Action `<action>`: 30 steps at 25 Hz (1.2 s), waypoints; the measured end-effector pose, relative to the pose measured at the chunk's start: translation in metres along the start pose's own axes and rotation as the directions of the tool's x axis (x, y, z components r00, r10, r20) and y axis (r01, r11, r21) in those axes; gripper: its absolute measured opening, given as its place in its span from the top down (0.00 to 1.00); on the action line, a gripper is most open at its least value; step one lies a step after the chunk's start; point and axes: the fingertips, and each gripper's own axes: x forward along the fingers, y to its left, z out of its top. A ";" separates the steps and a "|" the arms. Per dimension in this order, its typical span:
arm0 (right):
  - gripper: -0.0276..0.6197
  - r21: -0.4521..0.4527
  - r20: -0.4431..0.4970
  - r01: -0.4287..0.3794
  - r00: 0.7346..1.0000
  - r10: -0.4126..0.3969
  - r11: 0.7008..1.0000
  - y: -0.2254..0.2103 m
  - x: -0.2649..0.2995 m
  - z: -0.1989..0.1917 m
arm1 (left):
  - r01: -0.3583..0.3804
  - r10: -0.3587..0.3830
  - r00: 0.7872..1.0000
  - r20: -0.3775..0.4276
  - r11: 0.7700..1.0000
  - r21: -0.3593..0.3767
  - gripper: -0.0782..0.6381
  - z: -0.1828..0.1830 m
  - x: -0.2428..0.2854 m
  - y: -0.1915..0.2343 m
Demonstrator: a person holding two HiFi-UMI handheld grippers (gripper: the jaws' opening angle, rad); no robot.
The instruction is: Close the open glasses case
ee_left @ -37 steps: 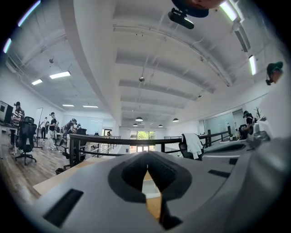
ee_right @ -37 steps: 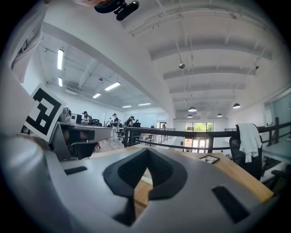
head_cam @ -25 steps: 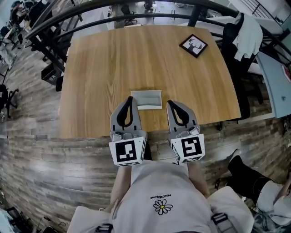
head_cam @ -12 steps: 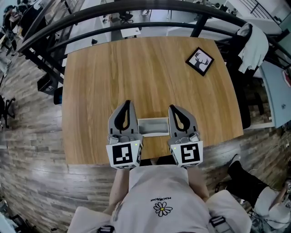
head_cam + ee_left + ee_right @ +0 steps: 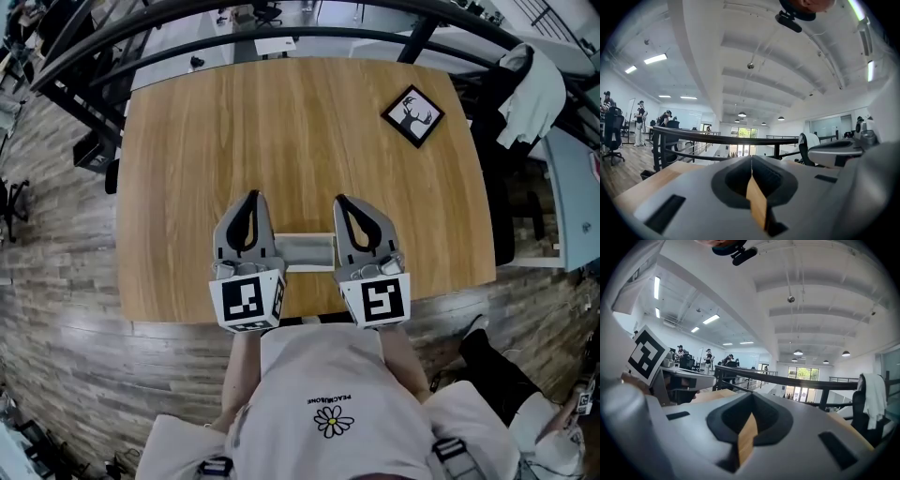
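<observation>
Wooden table (image 5: 281, 141): black-framed deer picture (image 5: 412, 115) lies tilted near the far right corner. Black railing (image 5: 717, 136) just beyond the far edge. White garment (image 5: 534, 80) draped over a dark chair (image 5: 489, 150), right side. Plank floor (image 5: 56, 281). Distant people (image 5: 640, 123), possibly at desks.

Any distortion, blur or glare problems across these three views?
Head view: strong fisheye, table edges bow; light is even, focus sharp. Left gripper view: round black vignette, left gripper close up is soft, ceiling lamp is plain white. Right gripper view: same vignette, right gripper soft, room behind clearer.
</observation>
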 end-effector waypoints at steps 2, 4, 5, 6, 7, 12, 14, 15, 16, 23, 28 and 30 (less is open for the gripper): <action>0.95 0.004 -0.004 -0.006 1.000 0.006 1.000 -0.005 -0.002 -0.004 | -0.009 0.009 1.000 0.007 1.000 0.005 0.86 0.003 0.000 -0.005; 0.95 -0.005 -0.010 -0.011 1.000 0.011 1.000 -0.008 -0.001 -0.006 | -0.013 0.013 1.000 0.011 1.000 0.006 0.86 0.005 0.001 -0.006; 0.95 -0.009 -0.009 -0.013 1.000 0.013 1.000 -0.009 0.000 -0.006 | -0.014 0.014 1.000 0.010 1.000 0.006 0.86 0.005 0.002 -0.007; 0.95 -0.011 -0.006 -0.016 1.000 0.016 1.000 -0.009 0.000 -0.006 | -0.014 0.014 1.000 0.008 1.000 0.007 0.86 0.005 0.002 -0.008; 0.95 -0.011 -0.005 -0.019 1.000 0.019 1.000 -0.009 -0.001 -0.006 | -0.015 0.015 1.000 0.008 1.000 0.007 0.86 0.004 0.003 -0.009; 0.95 0.005 -0.016 -0.038 0.999 0.038 0.999 -0.009 -0.004 -0.010 | -0.017 0.017 1.000 0.018 1.000 0.006 0.86 0.010 0.001 -0.017; 0.95 0.010 -0.020 -0.041 0.999 0.041 0.999 -0.009 -0.004 -0.011 | -0.011 0.011 1.000 0.004 1.000 0.017 0.86 0.010 0.003 -0.019; 0.95 0.010 -0.020 -0.043 0.999 0.043 0.999 -0.009 -0.004 -0.011 | -0.011 0.011 1.000 -0.003 1.000 0.025 0.86 0.009 0.004 -0.019; 0.95 0.010 -0.020 -0.046 0.999 0.046 0.999 -0.009 -0.004 -0.011 | -0.013 0.013 1.000 -0.007 0.999 0.033 0.87 0.008 0.005 -0.019; 0.95 0.020 -0.014 -0.057 0.998 0.057 0.998 -0.012 -0.009 -0.019 | 0.042 -0.042 0.999 -0.013 0.999 0.025 0.75 0.006 0.010 -0.029; 0.95 0.053 -0.032 -0.057 0.998 0.059 0.997 -0.011 -0.014 -0.030 | 0.104 -0.104 0.994 -0.031 0.995 -0.004 0.63 -0.001 0.012 -0.041; 0.95 0.056 -0.043 -0.057 0.997 0.060 0.997 -0.010 -0.015 -0.035 | 0.125 -0.126 0.990 -0.062 0.992 -0.021 0.60 -0.014 0.013 -0.046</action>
